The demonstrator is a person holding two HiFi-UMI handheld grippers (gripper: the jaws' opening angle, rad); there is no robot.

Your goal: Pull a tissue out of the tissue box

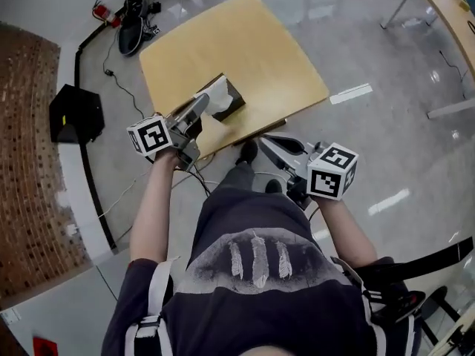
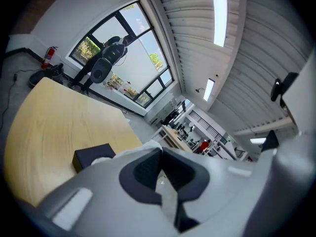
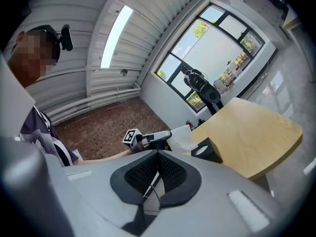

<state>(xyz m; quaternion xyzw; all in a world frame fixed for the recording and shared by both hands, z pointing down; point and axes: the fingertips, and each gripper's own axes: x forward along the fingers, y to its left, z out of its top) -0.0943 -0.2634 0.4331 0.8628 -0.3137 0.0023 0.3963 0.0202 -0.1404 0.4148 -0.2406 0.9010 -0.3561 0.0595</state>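
The box [image 1: 236, 99] is dark and sits on the table [image 1: 245, 43], close to the edge nearest the person and over toward their left side. A white tissue [image 1: 217, 95] stands up from its top. The left gripper [image 1: 200, 104] reaches in over that edge at a slant, its jaws pinched together on the tissue's upper end. From the right gripper's camera you can see the sheet hanging from the left jaw tips down toward the slot in the box. I cannot tell from here whether its lower edge has cleared the slot. Some white shows in the opening itself.

In the left gripper view the two dark pads press flat against each other, with the tissue showing as a pale fold just past them and the box beyond it.

The right gripper [image 1: 276, 145] is off the table, held over the floor by the table's near corner, in front of the person's legs. It points level toward the box. Its jaws are closed together with nothing between them.

The rest of the tabletop is bare wood. Past the far side a speaker [image 3: 203, 89] stands on a stand before a big window, and a fire extinguisher [image 1: 102, 12] stands by the wall.
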